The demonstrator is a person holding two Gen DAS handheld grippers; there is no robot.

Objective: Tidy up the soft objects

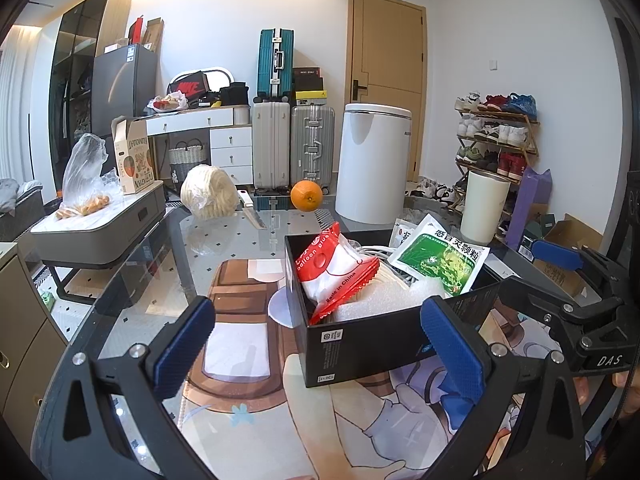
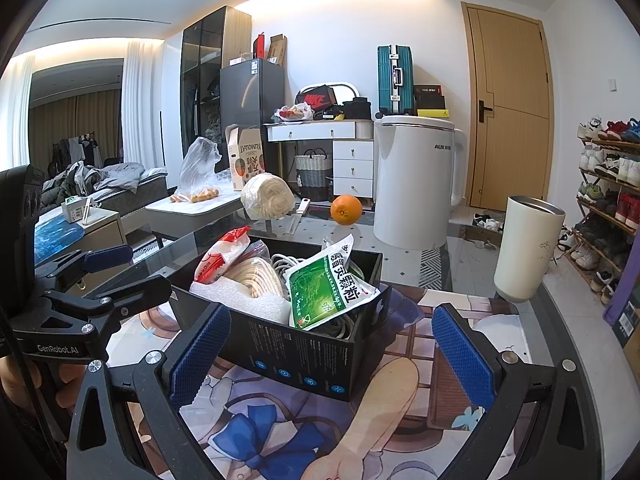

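Box [image 2: 304, 356] on printed mat [image 2: 280, 432] atop glass table [image 1: 224, 232]. In box: balloon packet [image 2: 218, 256] at left, rope coil [image 2: 256, 276] and foam sheet [image 2: 248, 300] mid, granule sachet [image 2: 328, 288] at right over cables [image 2: 340, 326]. Behind box on table: wrapped noodle bundle [image 2: 264, 196], knife [image 1: 252, 210], orange [image 2: 346, 209]. Kettle [image 2: 416, 184] behind-right; tumbler [image 2: 528, 248] right of box.
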